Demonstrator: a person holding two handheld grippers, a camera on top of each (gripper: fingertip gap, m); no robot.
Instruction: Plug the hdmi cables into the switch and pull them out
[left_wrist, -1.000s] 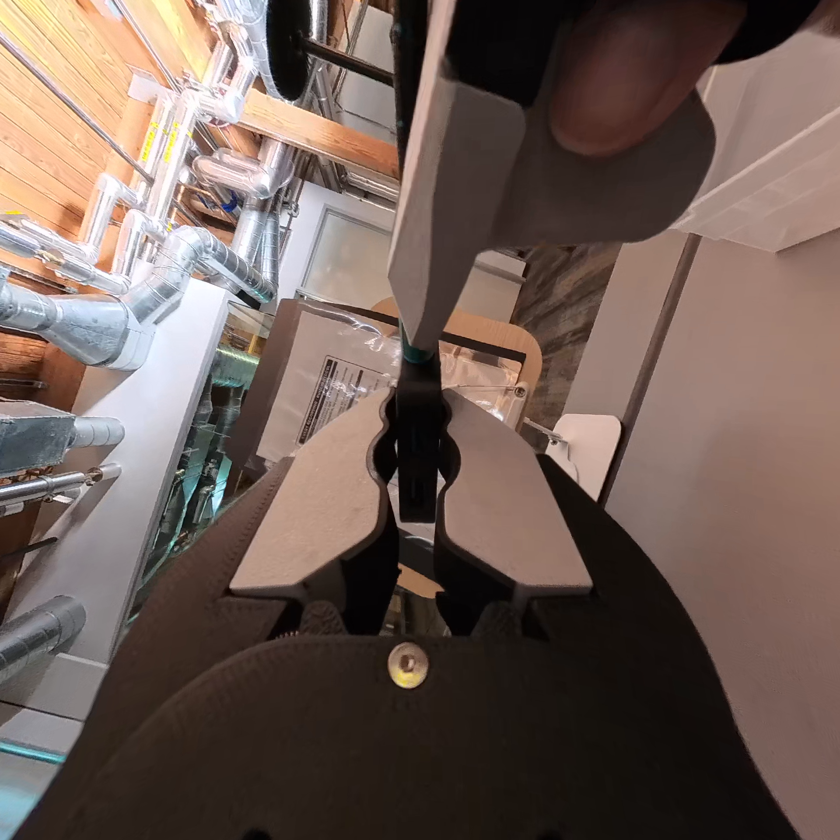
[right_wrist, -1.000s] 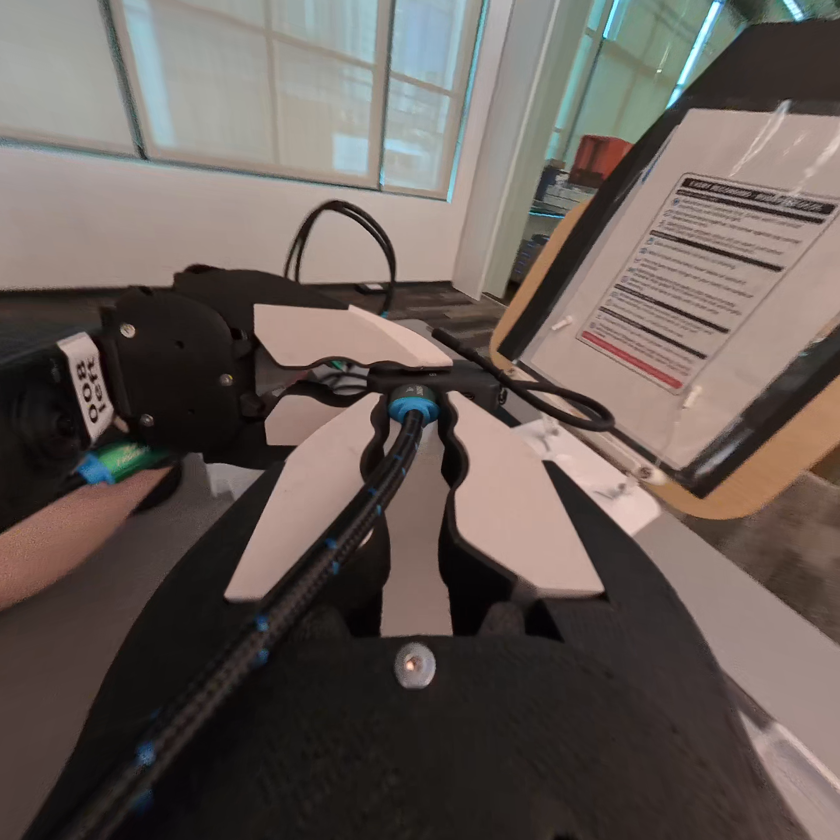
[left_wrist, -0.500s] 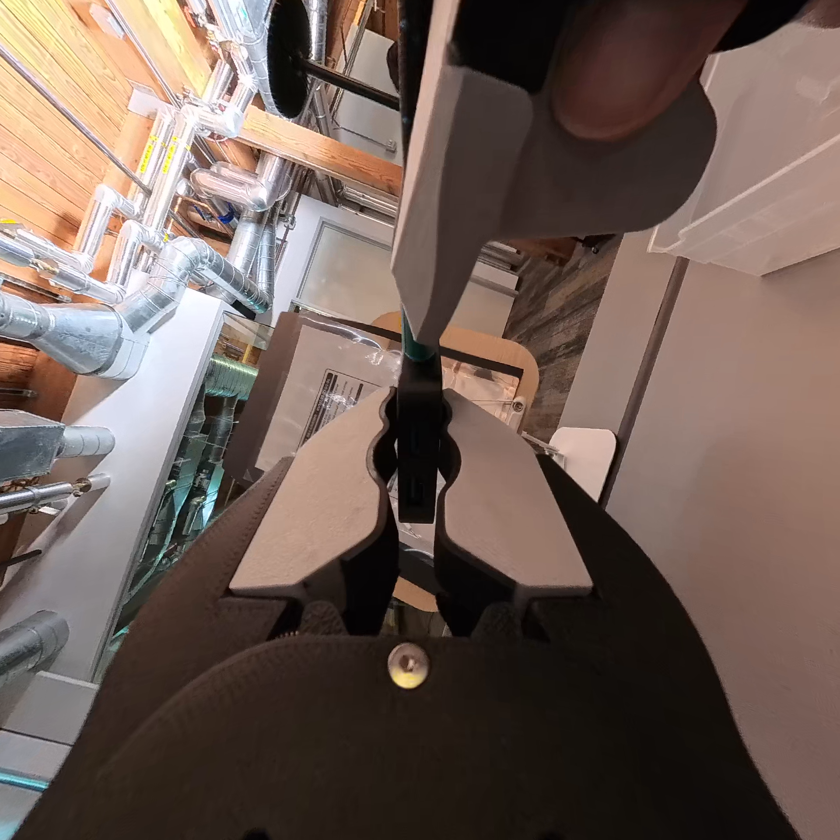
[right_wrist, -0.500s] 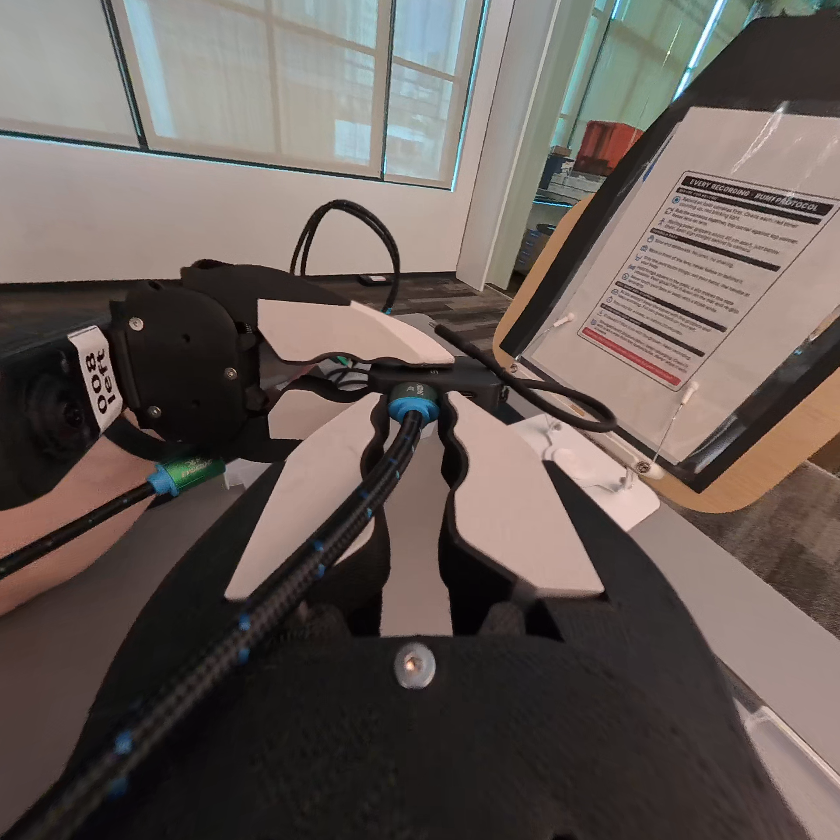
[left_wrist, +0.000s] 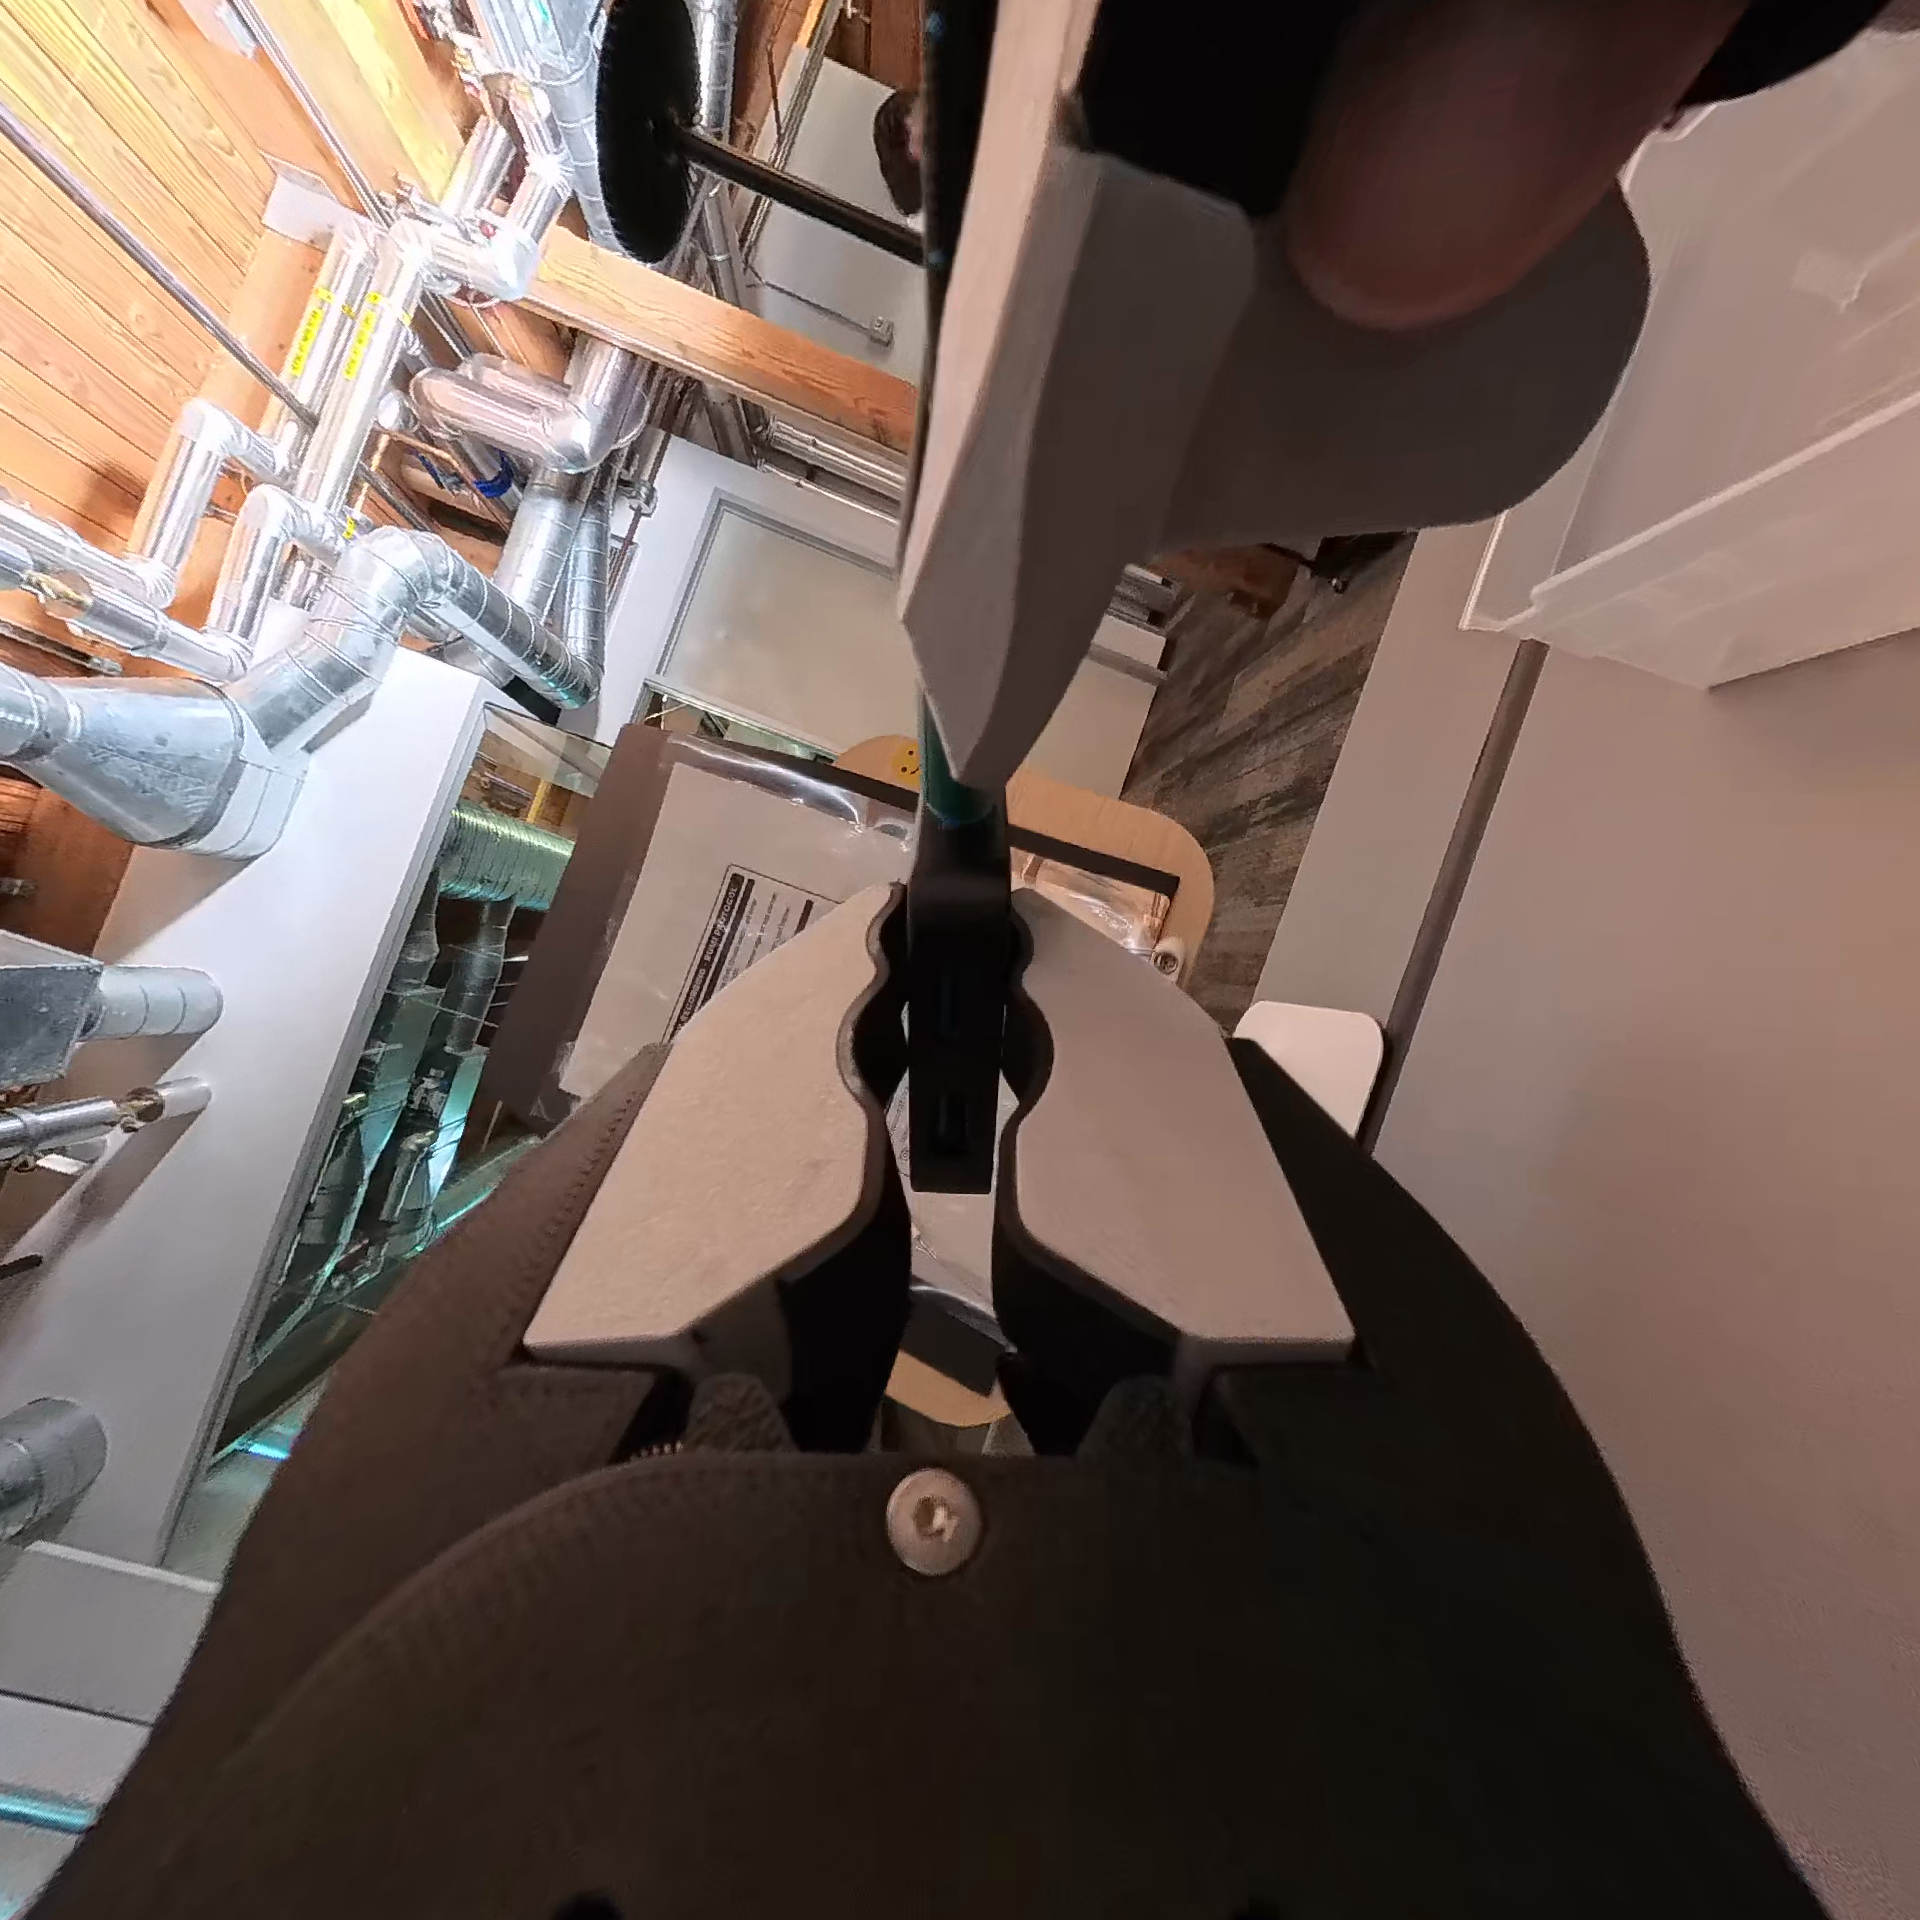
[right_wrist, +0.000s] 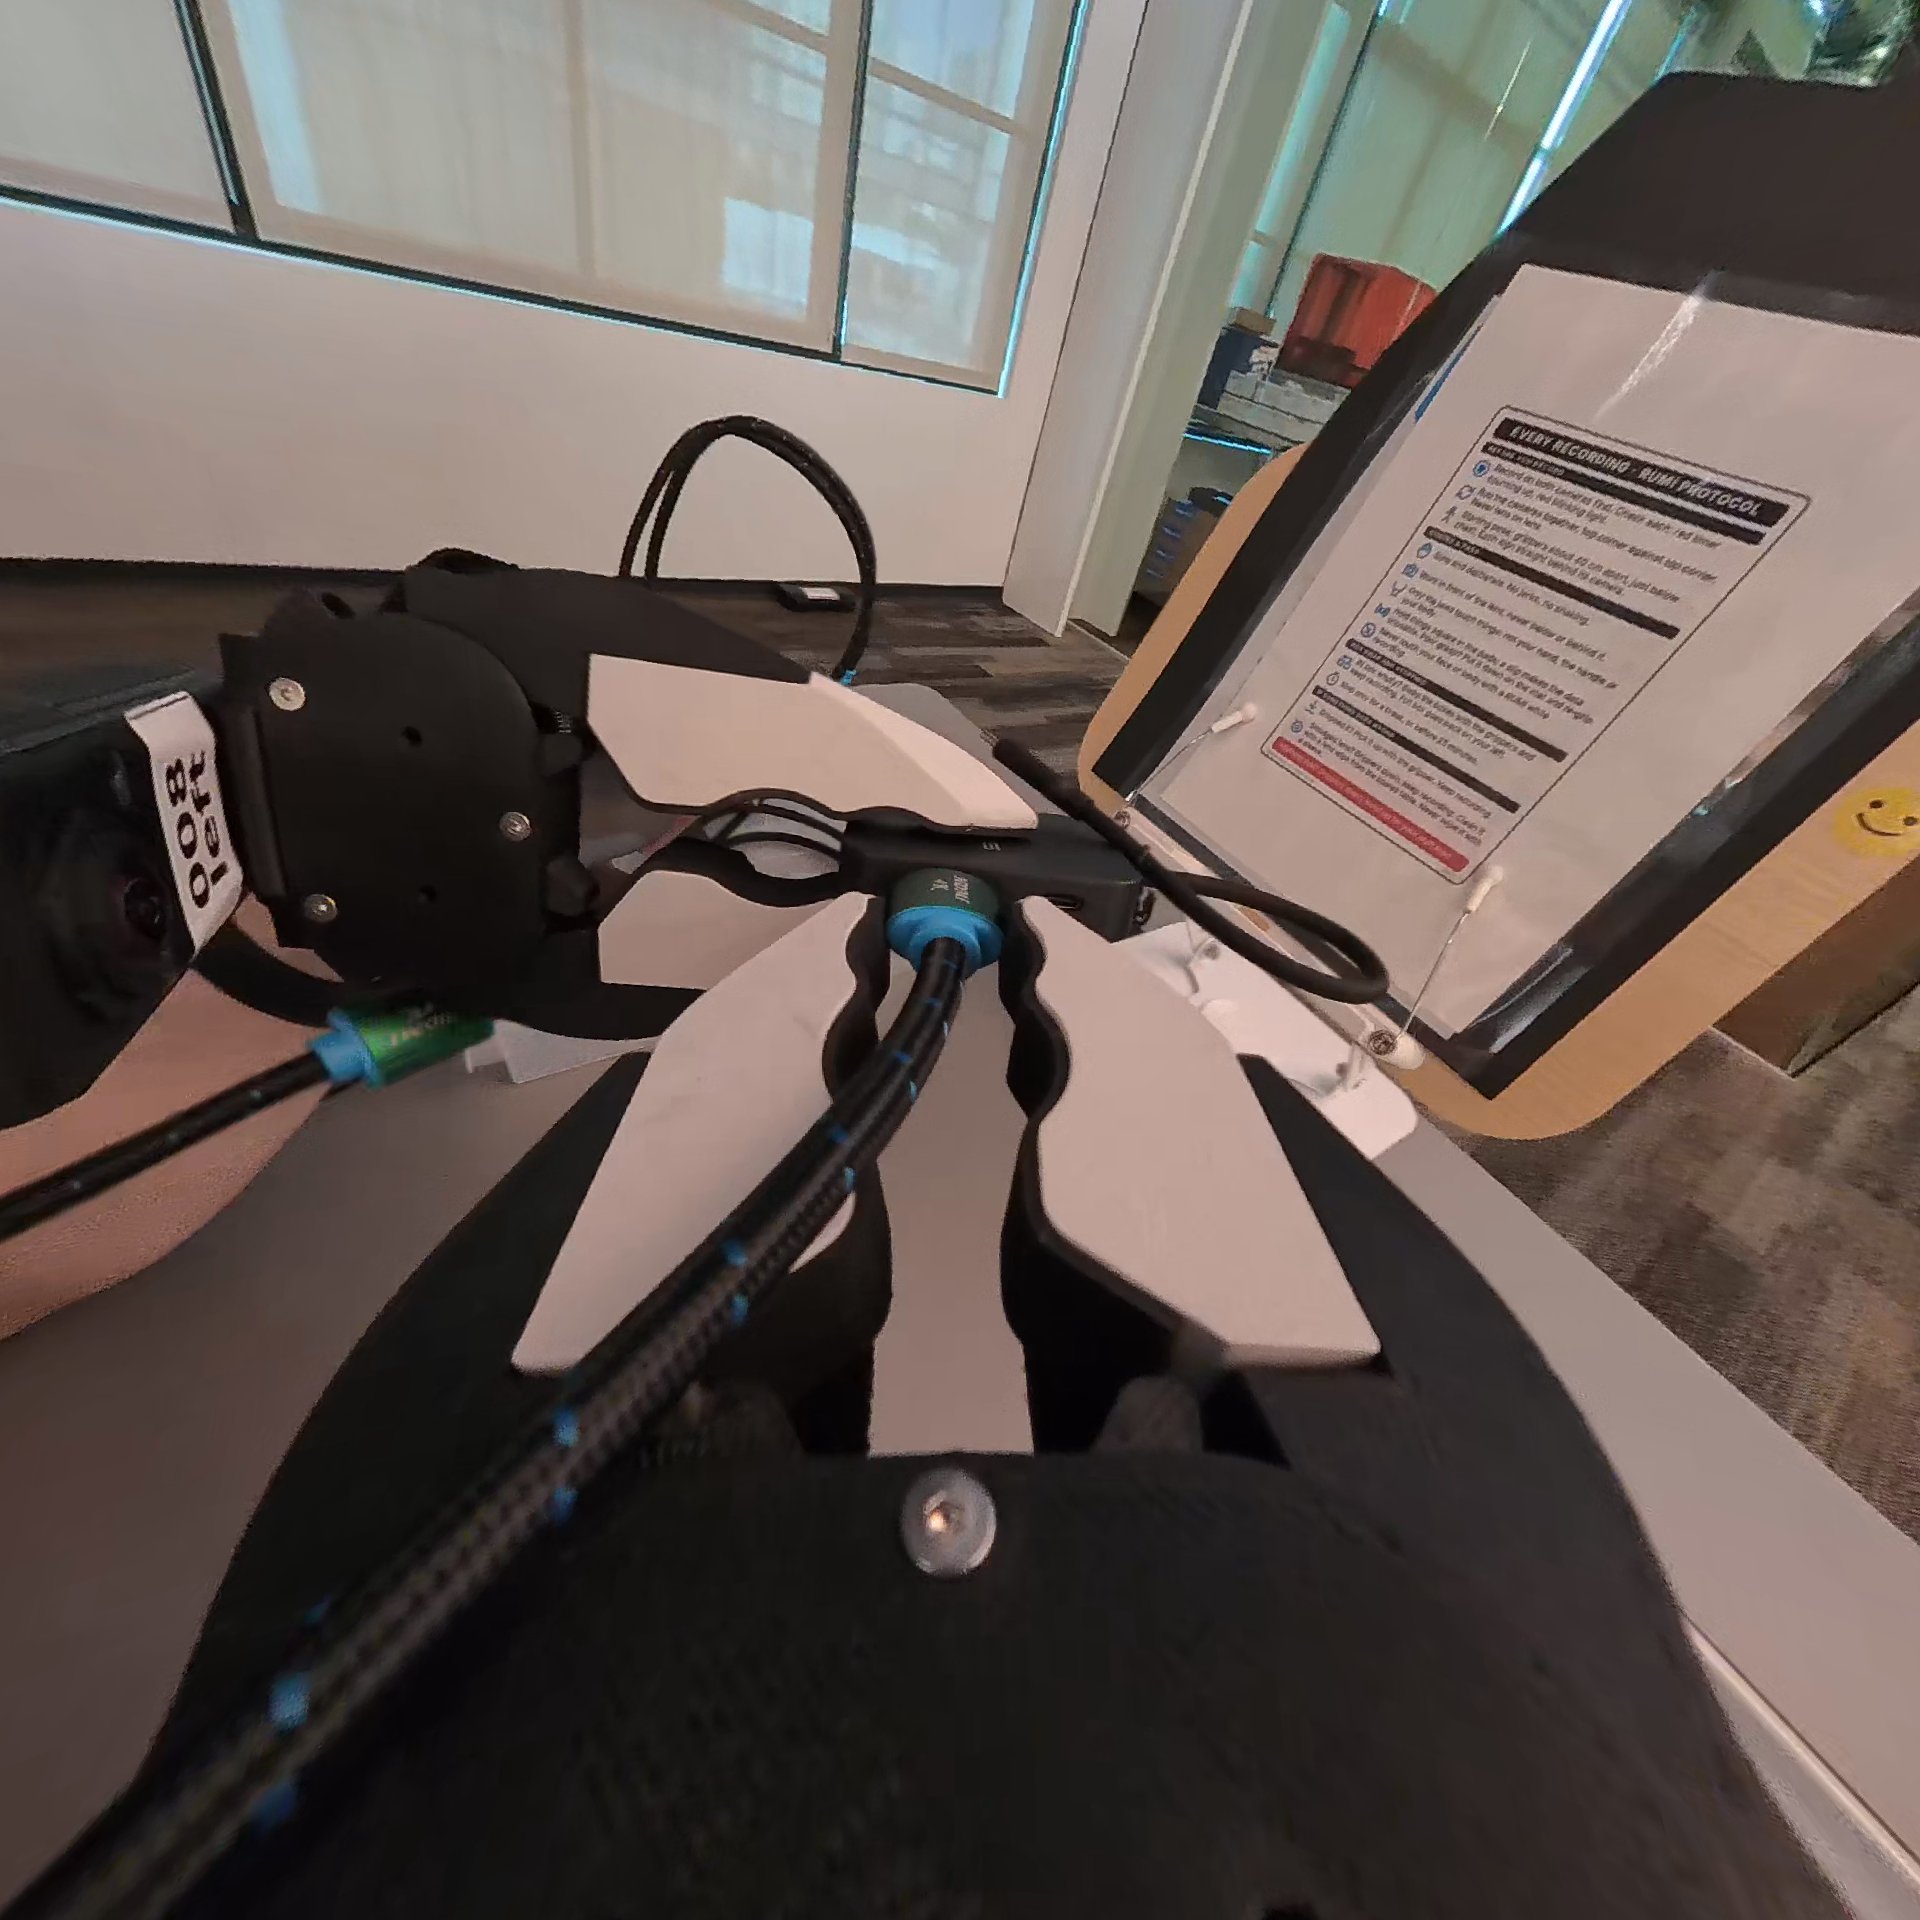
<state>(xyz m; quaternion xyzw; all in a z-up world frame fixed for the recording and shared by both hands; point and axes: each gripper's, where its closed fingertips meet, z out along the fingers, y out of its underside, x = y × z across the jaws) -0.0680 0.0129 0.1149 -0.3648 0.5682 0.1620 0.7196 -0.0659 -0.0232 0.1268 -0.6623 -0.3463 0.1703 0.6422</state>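
Grey tabletop (right_wrist: 260, 1226) spreads bare to the left of our right jaws, and its right edge runs close beside them, with patterned carpet (right_wrist: 1714, 1195) beyond. Ahead and right of those jaws stands a clear acrylic sign holder with a printed sheet (right_wrist: 1538, 644), near the work. Our left gripper (left_wrist: 951, 1023) has its jaws closed narrow on the slim black rectangular switch (right_wrist: 1049, 868), clamped by its thin edges. Our right gripper (right_wrist: 940, 925) has its jaws narrow around the braided black-and-blue HDMI cable's metal plug with blue collar (right_wrist: 940, 899), which sits against the switch's near face; we cannot tell how deep it is seated. A second braided cable's green plug (right_wrist: 400, 1037) lies loose below the left gripper's jaws, apart from the switch.
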